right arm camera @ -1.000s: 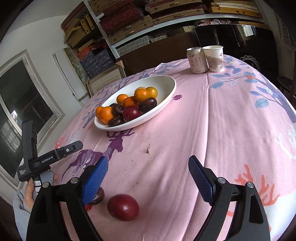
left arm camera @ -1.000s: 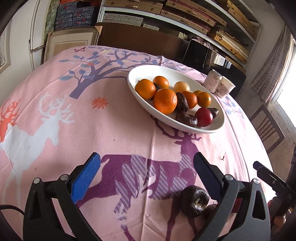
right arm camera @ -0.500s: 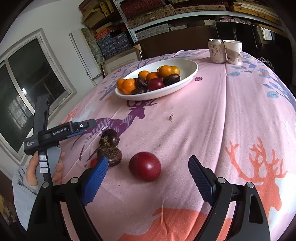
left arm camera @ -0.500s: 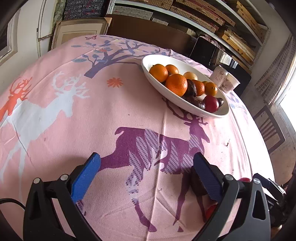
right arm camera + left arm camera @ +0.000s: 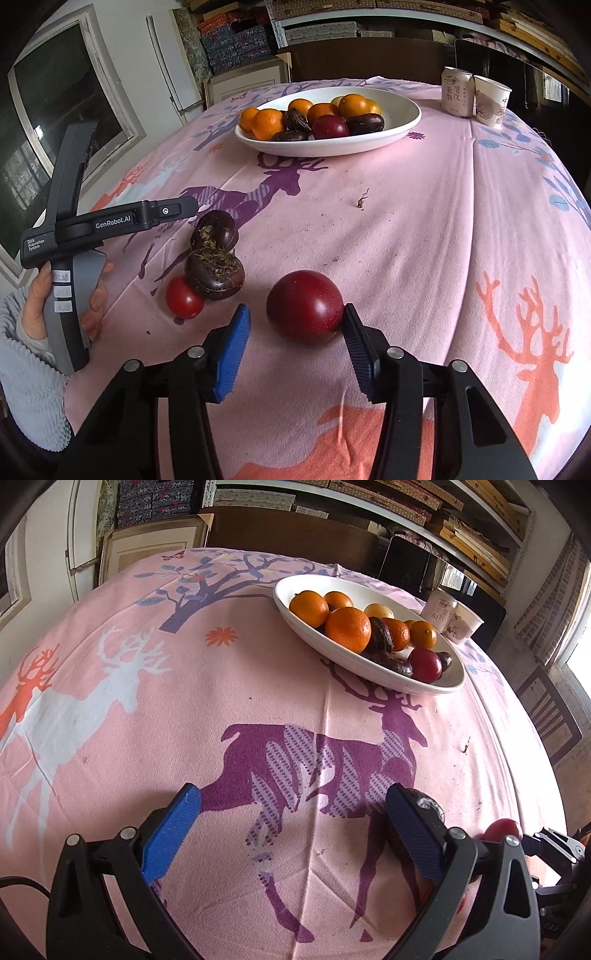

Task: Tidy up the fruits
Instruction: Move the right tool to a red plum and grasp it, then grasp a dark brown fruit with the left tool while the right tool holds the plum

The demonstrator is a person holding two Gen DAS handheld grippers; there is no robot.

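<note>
A white oval bowl (image 5: 399,127) at the far side of the pink cloth holds several oranges, dark fruits and a red plum; it also shows in the left wrist view (image 5: 354,664). A large red plum (image 5: 304,306) lies between the fingertips of my right gripper (image 5: 295,321), which is open; the right pad touches it, the left pad is apart. Two dark brown fruits (image 5: 214,271) and a small red tomato (image 5: 184,297) lie to its left. My left gripper (image 5: 291,805) is open and empty, one dark fruit (image 5: 428,805) just behind its right finger.
A drink can (image 5: 456,92) and a paper cup (image 5: 491,99) stand at the far right of the table. Shelves with boxes line the back wall. A wooden chair (image 5: 550,712) stands off the table's right side. A small brown stem (image 5: 362,199) lies mid-table.
My right gripper has moved forward and narrowed around the red plum. My left gripper has drawn back toward the near edge and turned, so the dark fruit slid behind its right finger.
</note>
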